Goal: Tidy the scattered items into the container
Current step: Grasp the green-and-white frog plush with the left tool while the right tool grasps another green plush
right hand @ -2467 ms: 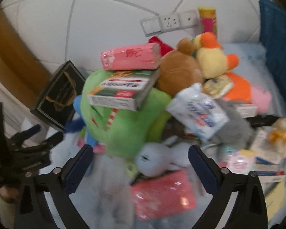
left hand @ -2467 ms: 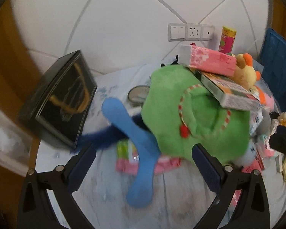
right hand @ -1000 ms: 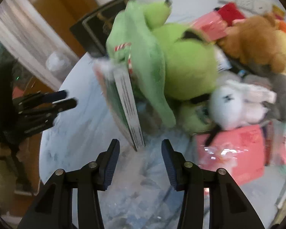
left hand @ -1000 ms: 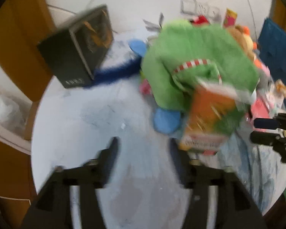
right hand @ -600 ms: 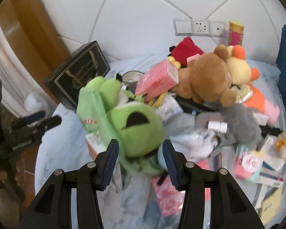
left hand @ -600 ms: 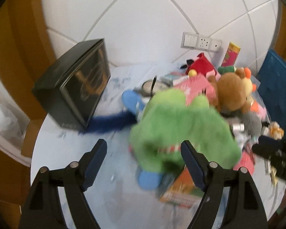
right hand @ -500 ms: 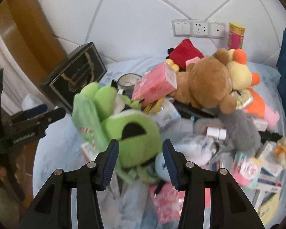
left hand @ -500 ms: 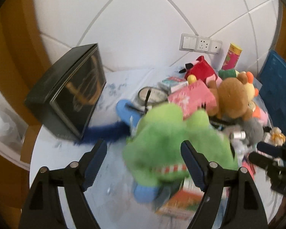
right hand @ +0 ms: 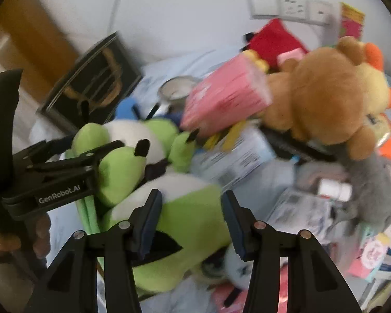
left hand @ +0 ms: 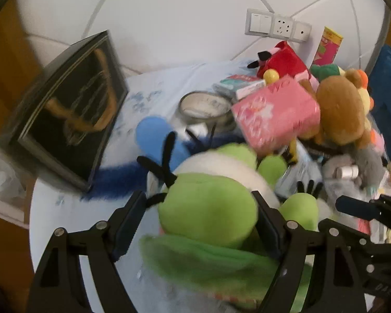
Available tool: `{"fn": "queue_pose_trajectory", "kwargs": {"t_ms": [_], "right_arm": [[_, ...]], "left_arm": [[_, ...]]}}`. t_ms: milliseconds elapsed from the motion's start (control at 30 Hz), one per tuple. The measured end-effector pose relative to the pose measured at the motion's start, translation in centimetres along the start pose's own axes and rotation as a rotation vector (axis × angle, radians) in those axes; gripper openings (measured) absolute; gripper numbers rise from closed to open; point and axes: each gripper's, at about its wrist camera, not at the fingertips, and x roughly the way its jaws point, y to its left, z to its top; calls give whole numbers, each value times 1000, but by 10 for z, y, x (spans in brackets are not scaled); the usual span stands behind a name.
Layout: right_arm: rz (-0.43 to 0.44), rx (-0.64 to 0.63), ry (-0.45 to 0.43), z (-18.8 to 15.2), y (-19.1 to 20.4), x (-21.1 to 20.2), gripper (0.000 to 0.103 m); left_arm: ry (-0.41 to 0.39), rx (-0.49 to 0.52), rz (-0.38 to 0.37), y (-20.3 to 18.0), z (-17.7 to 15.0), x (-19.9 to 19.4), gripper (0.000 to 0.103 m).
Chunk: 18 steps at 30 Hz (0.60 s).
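While both grippers converge on the green frog plush [left hand: 208,208], the clutter reads from left to right as follows. At far left a black gift box [left hand: 65,109] stands tilted on its edge on the pale blue tablecloth [left hand: 153,91], well apart from the main heap. Beside it a blue plush limb [left hand: 153,135] protrudes from under the frog, with a round tin [left hand: 203,107] just behind. A pink tissue pack [left hand: 276,112] lies tilted, resting partly on the frog and against the brown teddy bear [left hand: 341,112]; a red plush [left hand: 281,60] sits behind, and a blue crate [left hand: 385,83], probably the container, shows at the right edge. The frog lies on the near left side of the heap and is not yet in any container.

The left gripper [left hand: 198,224] is about half open, and its two pads bracket a rounded green part of the frog, touching or nearly touching it on both sides; blur prevents certainty that it is pinched, though it appears to be grasping. In the right wrist view the right gripper [right hand: 190,219] straddles another green lobe of the same toy at a moderate opening, likewise seemingly clamped on it. A two-handed hold plausibly suits so bulky and limp a toy.
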Motion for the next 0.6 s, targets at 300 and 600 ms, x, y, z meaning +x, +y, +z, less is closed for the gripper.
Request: {"fn": "queue_pose_trajectory", "kwargs": {"t_ms": [300, 600], "right_arm": [[12, -84, 85, -72, 44, 10, 67], [-24, -26, 73, -95, 39, -2, 71]], "left_arm": [[111, -12, 66, 22, -112, -10, 80], [18, -37, 96, 47, -136, -49, 80]]}}
